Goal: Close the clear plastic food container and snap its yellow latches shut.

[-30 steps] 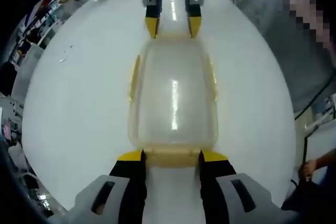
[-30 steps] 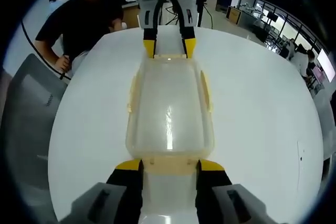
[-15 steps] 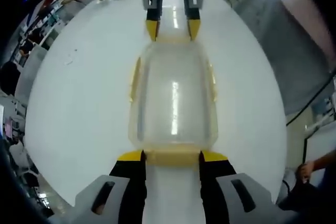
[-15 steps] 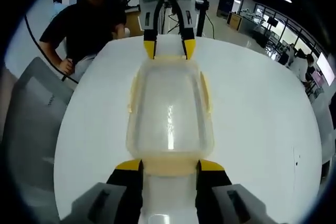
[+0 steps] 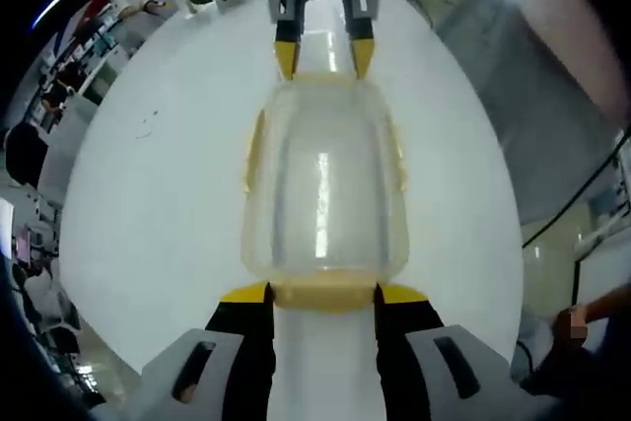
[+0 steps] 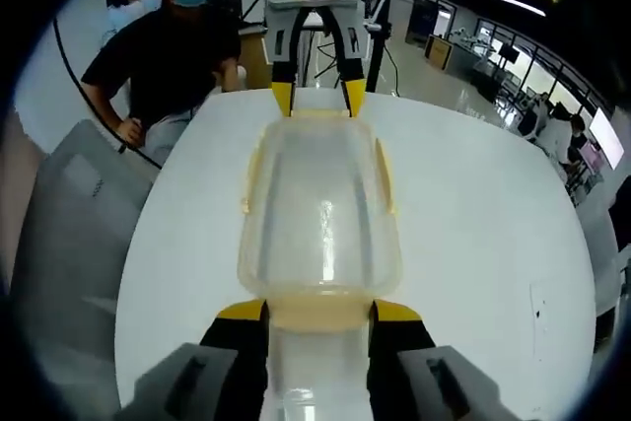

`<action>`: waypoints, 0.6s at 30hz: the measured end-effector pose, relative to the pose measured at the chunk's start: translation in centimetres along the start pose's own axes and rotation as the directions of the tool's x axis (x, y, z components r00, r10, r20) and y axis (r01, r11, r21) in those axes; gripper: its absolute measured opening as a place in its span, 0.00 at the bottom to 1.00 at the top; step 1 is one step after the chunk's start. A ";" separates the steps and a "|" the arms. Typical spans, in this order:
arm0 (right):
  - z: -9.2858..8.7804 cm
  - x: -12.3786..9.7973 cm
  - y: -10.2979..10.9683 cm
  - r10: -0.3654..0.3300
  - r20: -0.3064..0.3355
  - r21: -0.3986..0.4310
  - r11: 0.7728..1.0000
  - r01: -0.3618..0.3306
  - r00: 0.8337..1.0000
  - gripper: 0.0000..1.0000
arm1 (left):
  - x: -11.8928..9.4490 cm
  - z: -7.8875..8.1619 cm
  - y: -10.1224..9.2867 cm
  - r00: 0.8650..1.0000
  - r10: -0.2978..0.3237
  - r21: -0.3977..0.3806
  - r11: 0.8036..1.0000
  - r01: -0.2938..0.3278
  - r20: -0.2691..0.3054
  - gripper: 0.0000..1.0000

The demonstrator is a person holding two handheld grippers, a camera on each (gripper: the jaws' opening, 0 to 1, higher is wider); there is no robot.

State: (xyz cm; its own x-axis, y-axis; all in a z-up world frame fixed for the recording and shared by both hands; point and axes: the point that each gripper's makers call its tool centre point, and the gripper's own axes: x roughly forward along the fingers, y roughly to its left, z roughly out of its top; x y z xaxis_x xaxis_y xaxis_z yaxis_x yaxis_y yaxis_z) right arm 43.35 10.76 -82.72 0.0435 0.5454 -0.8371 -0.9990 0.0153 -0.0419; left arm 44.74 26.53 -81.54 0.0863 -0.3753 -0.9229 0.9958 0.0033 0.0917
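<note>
Both claws, left (image 5: 322, 293) and right (image 6: 318, 311), spread wide.

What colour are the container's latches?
Yellow latches on the clear container; clearest in the left gripper view.

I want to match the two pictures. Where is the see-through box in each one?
Left gripper view: the clear container sits in the middle, between both grippers.
Right gripper view: also in the middle, lengthwise.
Shared landmark: the white round table under it.

Clear glossy plastic container (image 5: 324, 184), opaque yellow plastic latches (image 5: 323, 295), smooth white table (image 5: 158, 204)
</note>
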 end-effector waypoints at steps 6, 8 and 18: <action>0.3 -0.8 0.0 0.001 -0.004 -0.020 1.000 -0.001 1.000 0.37 | -0.6 0.4 -0.4 1.000 0.018 0.006 1.000 -0.018 -0.003 0.37; 0.4 -1.1 0.1 0.009 0.002 -0.022 1.000 -0.009 1.000 0.37 | -0.8 0.4 -0.5 1.000 0.021 0.003 1.000 -0.021 -0.002 0.37; 0.5 -1.8 0.1 0.019 -0.009 -0.056 0.998 -0.019 1.000 0.37 | -1.3 0.9 -1.0 0.999 0.034 -0.026 0.999 -0.034 -0.008 0.37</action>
State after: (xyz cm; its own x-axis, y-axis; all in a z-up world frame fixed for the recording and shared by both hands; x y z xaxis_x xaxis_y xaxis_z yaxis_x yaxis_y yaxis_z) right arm 43.17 10.26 -80.95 0.0248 0.5376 -0.8428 -0.9975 -0.0423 -0.0563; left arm 43.63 26.12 -80.11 0.1199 -0.3675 -0.9223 0.9928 0.0405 0.1129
